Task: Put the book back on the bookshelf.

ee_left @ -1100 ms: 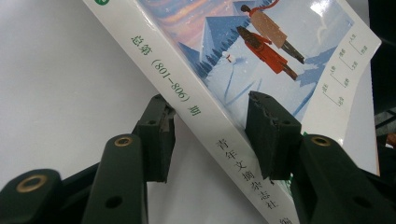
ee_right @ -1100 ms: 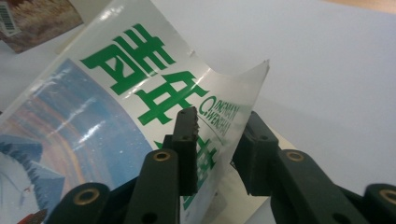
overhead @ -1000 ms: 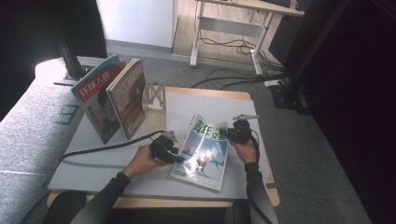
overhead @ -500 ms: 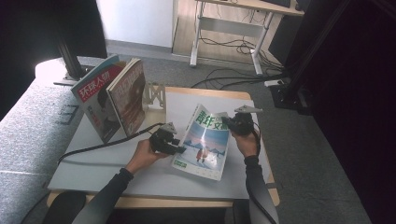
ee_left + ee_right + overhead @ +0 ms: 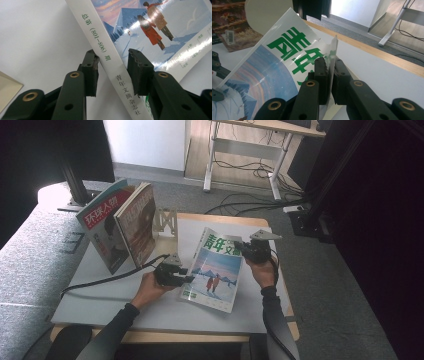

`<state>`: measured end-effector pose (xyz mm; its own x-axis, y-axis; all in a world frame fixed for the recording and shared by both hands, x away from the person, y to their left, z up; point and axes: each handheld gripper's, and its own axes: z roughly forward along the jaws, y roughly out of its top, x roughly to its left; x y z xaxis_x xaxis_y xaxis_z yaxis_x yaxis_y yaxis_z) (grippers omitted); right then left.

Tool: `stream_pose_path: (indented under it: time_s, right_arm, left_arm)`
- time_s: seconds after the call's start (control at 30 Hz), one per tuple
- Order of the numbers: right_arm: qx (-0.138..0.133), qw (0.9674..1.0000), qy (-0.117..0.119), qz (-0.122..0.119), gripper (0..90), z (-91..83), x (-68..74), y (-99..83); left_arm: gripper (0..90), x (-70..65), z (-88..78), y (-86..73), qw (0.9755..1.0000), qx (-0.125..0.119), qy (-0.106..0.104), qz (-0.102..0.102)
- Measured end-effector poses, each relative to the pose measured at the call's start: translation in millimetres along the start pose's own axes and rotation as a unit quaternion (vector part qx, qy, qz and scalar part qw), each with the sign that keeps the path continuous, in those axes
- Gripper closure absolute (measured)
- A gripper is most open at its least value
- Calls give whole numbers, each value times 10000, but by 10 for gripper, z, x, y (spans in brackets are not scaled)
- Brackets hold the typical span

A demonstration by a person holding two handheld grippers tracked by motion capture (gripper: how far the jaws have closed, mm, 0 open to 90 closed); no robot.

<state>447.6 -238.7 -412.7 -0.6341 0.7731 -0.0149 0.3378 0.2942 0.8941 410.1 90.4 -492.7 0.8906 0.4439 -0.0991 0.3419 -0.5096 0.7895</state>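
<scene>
Near the front edge of the table, two sleeved forearms come in from the bottom. The left gripper sits at the left, spine edge of a magazine with a snowy blue cover and green lettering. In the left gripper view its jaws straddle the white spine, one on each side; they have just been closing, and the gaps are narrow but the pads do not yet press the paper. The magazine lies in the middle of the table, its near end resting on the white top and its far right corner raised. The right gripper holds that far corner: in the right gripper view the jaws are pinched tight on the cover's edge, which bends between them. Farther back and to the left, two more magazines stand leaning against a metal bookend. Beyond the table, a desk frame and cables lie on the floor
</scene>
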Motion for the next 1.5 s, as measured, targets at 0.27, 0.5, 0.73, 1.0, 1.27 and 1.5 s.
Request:
stream_pose_path:
  time_s: [0.27,0.5,0.73,1.0,1.27,1.5]
  right_arm:
    - [45,9999,97,-119,804,-49,83,2]
    - [106,9996,228,-124,798,-8,116,-68]
    - [146,9994,327,-12,813,-12,94,-82]
    - [156,9997,-59,-177,823,52,45,110]
    - [63,9997,-41,-236,820,41,78,128]
    - [-117,9997,189,-139,808,-55,88,39]
  left_arm:
    - [626,-37,-80,-100,9999,-96,-73,-18]
    - [628,-43,-155,-221,9995,-189,-203,-142]
    - [630,-33,-172,-211,9993,-195,-275,-186]
    - [643,115,-105,-61,9992,-235,-216,-226]
    - [650,136,-93,-129,9992,-368,75,-94]
    - [666,87,-164,-233,9983,-568,29,-99]
